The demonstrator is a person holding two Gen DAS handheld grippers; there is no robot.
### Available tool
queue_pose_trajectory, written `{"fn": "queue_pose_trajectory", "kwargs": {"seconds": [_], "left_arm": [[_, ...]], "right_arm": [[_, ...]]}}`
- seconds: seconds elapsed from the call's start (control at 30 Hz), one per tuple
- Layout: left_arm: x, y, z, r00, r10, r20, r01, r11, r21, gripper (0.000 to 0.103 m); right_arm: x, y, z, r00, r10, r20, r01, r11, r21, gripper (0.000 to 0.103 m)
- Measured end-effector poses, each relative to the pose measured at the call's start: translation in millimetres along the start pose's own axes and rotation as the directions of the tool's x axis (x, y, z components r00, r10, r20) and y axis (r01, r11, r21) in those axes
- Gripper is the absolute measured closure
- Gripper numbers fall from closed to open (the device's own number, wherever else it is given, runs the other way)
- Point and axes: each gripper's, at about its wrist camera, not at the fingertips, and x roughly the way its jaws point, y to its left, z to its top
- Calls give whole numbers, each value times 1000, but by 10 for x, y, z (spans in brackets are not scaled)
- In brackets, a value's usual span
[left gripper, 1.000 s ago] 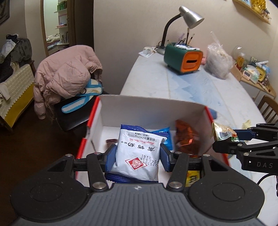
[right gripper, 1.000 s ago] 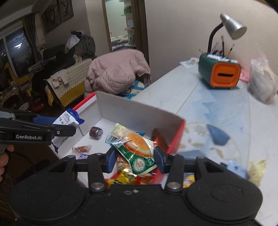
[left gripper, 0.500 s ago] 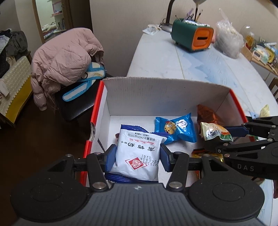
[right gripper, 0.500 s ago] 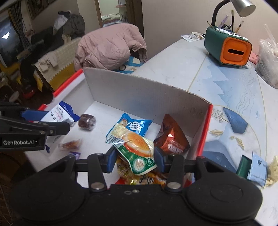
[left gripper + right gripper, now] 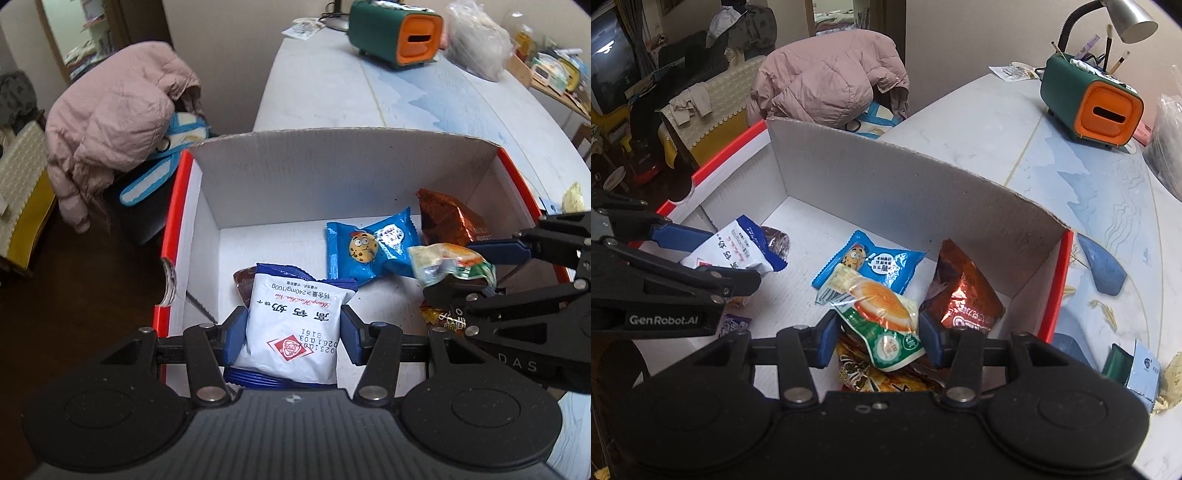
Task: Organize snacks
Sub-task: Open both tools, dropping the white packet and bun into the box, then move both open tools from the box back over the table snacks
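A white snack packet with blue edges and a red diamond logo (image 5: 293, 325) is gripped between the blue pads of the left gripper (image 5: 291, 334), whose jaws are closed on its two sides. The packet is held above the near left part of an open white cardboard box with red outer edges (image 5: 332, 162). A dark brown wrapped sweet (image 5: 242, 280) is seen on the box floor just behind the packet.

A green, white and orange plastic snack pouch (image 5: 882, 321) is clamped in the closed jaws of the right gripper (image 5: 879, 341), over the near right part of the box. Directly under the pouch a yellow and brown printed packet (image 5: 871, 376) lies on the box floor.

Near the middle of the box floor a blue cookie packet with a cartoon face (image 5: 365, 249) is laid flat. To its right, by the right wall of the box, a crumpled copper-orange foil bag (image 5: 960, 291) is propped up.

The box is set at the near end of a pale marble-patterned desk (image 5: 325, 85). Beyond the far wall of the box, well apart, a green and orange desk organiser (image 5: 1089, 103) is placed on the desk. To the left of the box a pink padded jacket (image 5: 110, 122) is draped over a chair.
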Motion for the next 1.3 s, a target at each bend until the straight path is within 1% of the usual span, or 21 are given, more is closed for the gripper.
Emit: {"fn": "queue_pose_trajectory", "kwargs": {"seconds": [0.13,0.27,0.33,0.43,0.57,0.67,0.8,0.87,0.93,1.0,1.07,1.13,1.2,1.3], "left_arm": [[8,-7,6,1000,-4,1,4,1000,1,50],[-39,-17,-9,1000,-13,22,13,1000,-4,49],[-79,-36,-22,999,-13,37,13,1000,2,46],[-156,-66,-34,998,-16,60,15,1000,7,45],[-296,-98,-45,995,-31,99,31,1000,5,45],[-414,-133,-51,991,-38,132,37,999,6,41],[-582,-194,-55,983,-58,175,57,998,9,40],[-667,-234,-63,977,-70,199,68,998,14,40],[-748,-278,-66,971,-95,218,92,996,21,37],[-826,-345,-74,964,-115,241,110,993,34,32],[-889,-425,-74,956,-134,260,124,991,52,31],[-950,-511,-77,950,-152,272,139,988,69,31],[-987,-604,-80,944,-172,282,153,984,87,28],[-1025,-755,-92,934,-205,293,181,978,107,27]], "right_arm": [[-2,-8,-4,1000,1,5,-1,1000,-1,51],[-46,-4,-6,1000,5,18,-5,1000,2,49],[-87,0,-12,1000,11,28,-11,1000,7,46],[-177,-15,-28,999,19,49,-19,1000,13,42],[-335,-30,-50,996,28,85,-30,999,17,40],[-473,-37,-65,993,33,115,-35,999,18,39],[-662,-63,-98,987,39,156,-44,999,28,35],[-765,-82,-125,984,41,176,-48,998,34,35],[-870,-112,-155,980,39,198,-48,998,42,30],[-975,-155,-194,975,33,221,-45,998,49,28],[-1078,-206,-245,970,28,240,-42,998,55,27],[-1174,-265,-302,967,15,255,-32,998,63,24],[-1266,-334,-368,964,0,267,-21,997,74,22],[-1383,-458,-465,959,-15,283,-13,995,95,20]]}}
